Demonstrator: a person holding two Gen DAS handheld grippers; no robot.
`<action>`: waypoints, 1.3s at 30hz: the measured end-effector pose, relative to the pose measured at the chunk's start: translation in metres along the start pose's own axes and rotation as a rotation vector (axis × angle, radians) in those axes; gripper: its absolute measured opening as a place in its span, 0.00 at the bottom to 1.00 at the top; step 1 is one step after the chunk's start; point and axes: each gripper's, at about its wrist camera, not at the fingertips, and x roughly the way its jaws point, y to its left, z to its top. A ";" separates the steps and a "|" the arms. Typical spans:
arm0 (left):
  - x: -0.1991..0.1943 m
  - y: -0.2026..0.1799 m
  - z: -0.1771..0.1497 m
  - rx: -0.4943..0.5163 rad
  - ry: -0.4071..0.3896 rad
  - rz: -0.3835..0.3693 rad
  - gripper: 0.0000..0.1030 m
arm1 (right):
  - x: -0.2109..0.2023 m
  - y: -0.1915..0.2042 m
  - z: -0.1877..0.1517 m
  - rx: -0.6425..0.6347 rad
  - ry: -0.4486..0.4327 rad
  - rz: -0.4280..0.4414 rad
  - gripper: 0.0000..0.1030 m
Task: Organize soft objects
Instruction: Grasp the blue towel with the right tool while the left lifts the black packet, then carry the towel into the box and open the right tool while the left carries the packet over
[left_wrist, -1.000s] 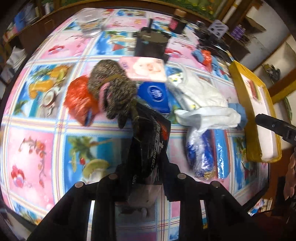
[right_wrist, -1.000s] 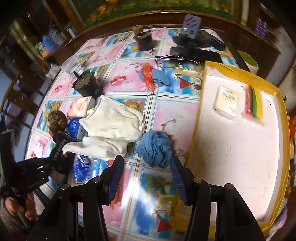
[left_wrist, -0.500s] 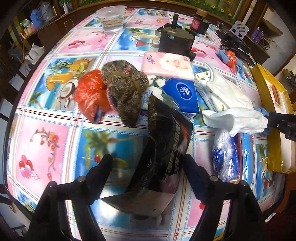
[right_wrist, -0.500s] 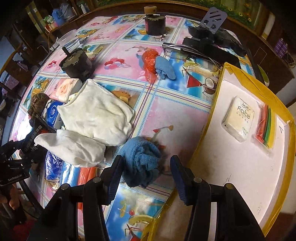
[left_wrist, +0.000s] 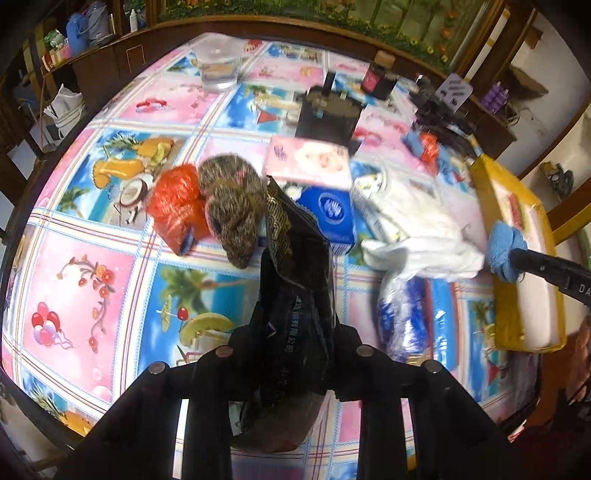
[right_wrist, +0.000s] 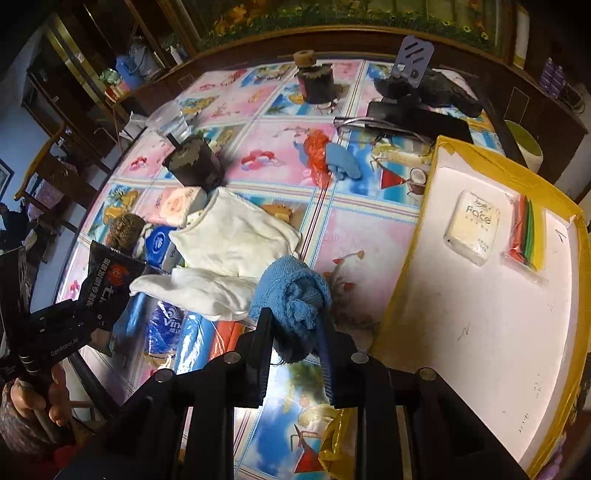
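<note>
Bunching into a knot, blue towel (right_wrist: 293, 291) between right tongs (right_wrist: 295, 332).

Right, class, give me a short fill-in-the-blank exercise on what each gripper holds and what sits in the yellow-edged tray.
1. The right gripper is shut on a rolled ____ towel.
2. The left gripper grips a ____ packet.
3. The pack marked "Face" lies in the yellow-edged ____.

Missing words: blue; black; tray

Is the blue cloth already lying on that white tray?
No, the blue cloth is clamped in the right gripper, beside the white tray.
</note>
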 end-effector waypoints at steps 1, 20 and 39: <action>-0.006 -0.001 0.002 -0.001 -0.014 -0.009 0.26 | -0.008 -0.003 -0.001 0.013 -0.020 0.012 0.24; -0.035 -0.163 0.055 0.313 -0.037 -0.228 0.26 | -0.093 -0.146 -0.043 0.432 -0.254 0.006 0.24; 0.074 -0.320 0.012 0.511 0.206 -0.294 0.26 | -0.070 -0.202 -0.082 0.539 -0.157 -0.065 0.24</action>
